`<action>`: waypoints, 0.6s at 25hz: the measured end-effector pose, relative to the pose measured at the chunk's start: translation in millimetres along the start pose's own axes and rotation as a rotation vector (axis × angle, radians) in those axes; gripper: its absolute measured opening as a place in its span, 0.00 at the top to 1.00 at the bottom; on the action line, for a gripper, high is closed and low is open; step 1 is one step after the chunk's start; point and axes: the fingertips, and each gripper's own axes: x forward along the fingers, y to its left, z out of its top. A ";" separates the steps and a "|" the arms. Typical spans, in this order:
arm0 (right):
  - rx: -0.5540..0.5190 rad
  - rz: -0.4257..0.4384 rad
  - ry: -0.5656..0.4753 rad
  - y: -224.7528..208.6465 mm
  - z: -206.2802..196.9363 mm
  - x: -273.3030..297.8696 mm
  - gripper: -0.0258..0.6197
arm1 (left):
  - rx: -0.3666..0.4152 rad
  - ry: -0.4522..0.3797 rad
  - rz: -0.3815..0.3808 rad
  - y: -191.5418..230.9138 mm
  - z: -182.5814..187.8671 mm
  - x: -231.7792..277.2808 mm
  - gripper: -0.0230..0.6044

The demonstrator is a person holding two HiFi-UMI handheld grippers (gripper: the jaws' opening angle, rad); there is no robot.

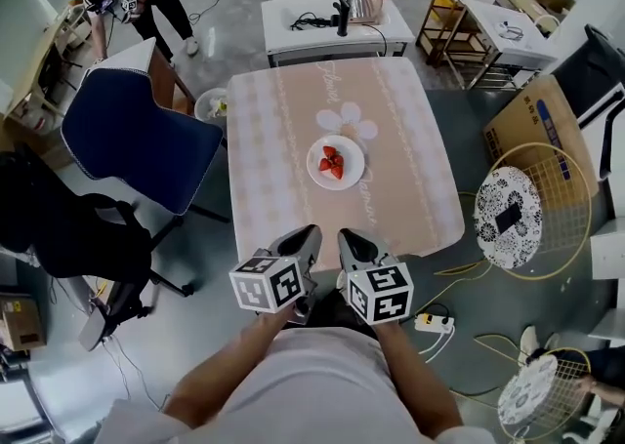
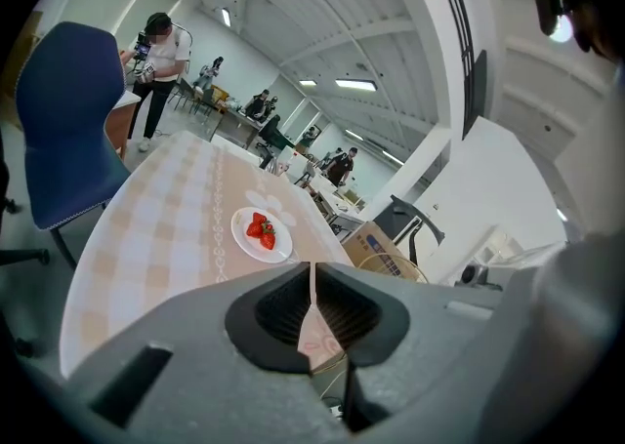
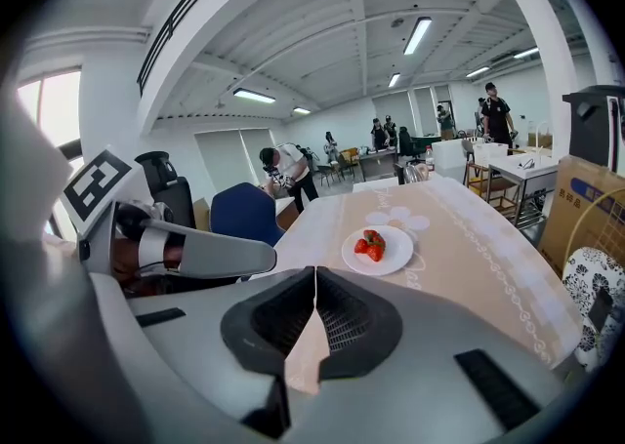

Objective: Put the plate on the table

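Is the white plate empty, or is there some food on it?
Not empty: the plate lies flat on the table and holds a few red strawberries.

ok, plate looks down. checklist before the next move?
1. The plate rests on the table: ok.
2. It sits well inside the table's edges: ok.
3. The strawberries are on the plate: ok.
4. The left gripper is shut with nothing between its jaws: ok.
5. The right gripper is shut and empty: ok.
6. Both grippers are clear of the plate, back at the table's near edge: ok.
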 end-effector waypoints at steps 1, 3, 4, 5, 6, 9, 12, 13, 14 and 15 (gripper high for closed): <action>0.000 -0.006 -0.005 4.2 -1.0 -2.3 0.95 | 0.017 0.000 -0.009 -1.5 -0.7 -4.1 0.93; 0.004 -0.019 -0.012 11.9 -3.7 -7.3 0.95 | 0.048 0.001 -0.023 -4.3 -2.9 -12.2 0.93; 0.007 -0.025 -0.015 15.8 -5.3 -9.7 0.95 | 0.062 0.002 -0.028 -5.4 -4.3 -16.5 0.93; 0.009 -0.031 -0.018 19.9 -6.9 -12.2 0.95 | 0.075 0.002 -0.031 -6.0 -5.6 -21.0 0.93; 0.010 -0.035 -0.021 24.1 -8.5 -14.6 0.95 | 0.086 0.002 -0.034 -6.5 -6.9 -25.7 0.94; 0.009 -0.045 -0.028 36.6 -12.7 -21.6 0.95 | 0.112 -0.003 -0.037 -6.5 -10.6 -40.0 0.95; 0.004 -0.049 -0.035 48.4 -16.0 -28.0 0.95 | 0.136 -0.005 -0.039 -7.0 -15.4 -52.3 0.95; 0.002 -0.049 -0.037 51.9 -17.2 -29.6 0.95 | 0.145 -0.004 -0.041 -7.5 -17.2 -55.4 0.95; -0.001 -0.049 -0.039 55.3 -18.2 -31.2 0.95 | 0.154 -0.004 -0.044 -8.2 -18.9 -58.0 0.95; -0.005 -0.048 -0.041 58.2 -19.1 -32.9 0.95 | 0.162 -0.005 -0.047 -9.4 -20.6 -60.2 0.95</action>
